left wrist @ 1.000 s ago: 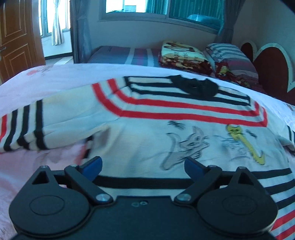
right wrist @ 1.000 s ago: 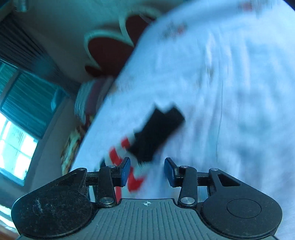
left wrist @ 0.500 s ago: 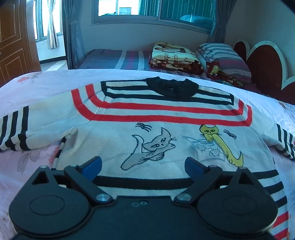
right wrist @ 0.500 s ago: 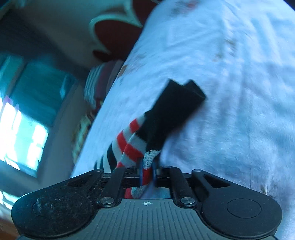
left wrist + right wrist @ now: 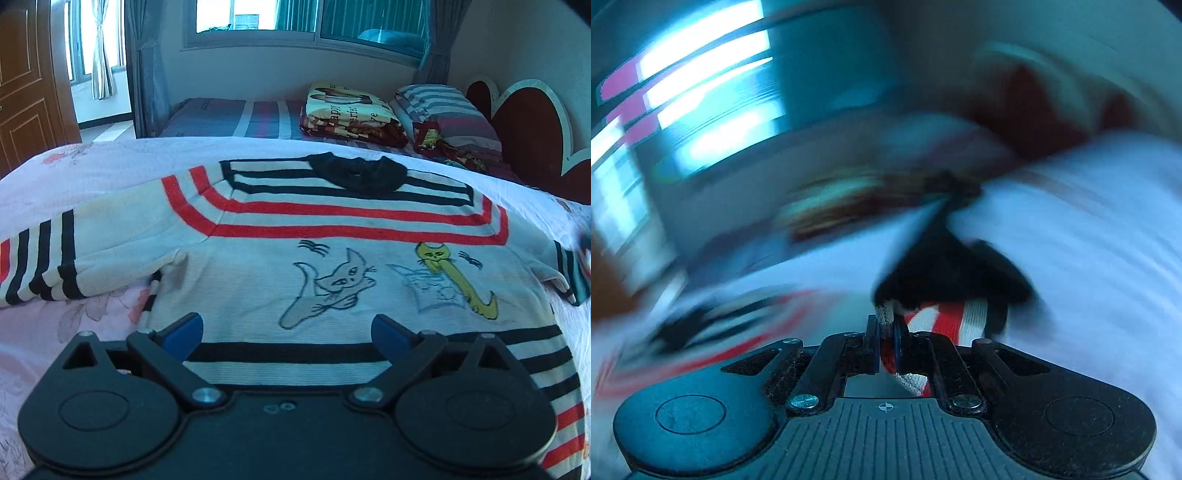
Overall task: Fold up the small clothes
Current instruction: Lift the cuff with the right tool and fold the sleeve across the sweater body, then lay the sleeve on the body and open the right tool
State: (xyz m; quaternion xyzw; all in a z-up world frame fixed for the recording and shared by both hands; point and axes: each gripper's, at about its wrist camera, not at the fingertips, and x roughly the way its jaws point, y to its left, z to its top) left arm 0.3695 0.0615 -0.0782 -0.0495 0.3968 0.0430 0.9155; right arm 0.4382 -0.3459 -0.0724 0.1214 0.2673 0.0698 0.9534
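Pink floral bedding (image 5: 74, 173) covers the bed where my cream knit sweater with red and black stripes and cat drawings (image 5: 332, 258) lies flat, front up. My left tool (image 5: 288, 328) hovers over its hem, blue fingers wide apart. My right tool (image 5: 885, 332) is clamped on the sweater's striped, black-cuffed sleeve (image 5: 945, 295); that view is blurred.

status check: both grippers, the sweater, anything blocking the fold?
Left gripper open, over sweater hem, holding nothing. Right gripper shut on striped sleeve cuff, view blurred. Sweater front flat on bed; nothing on it.
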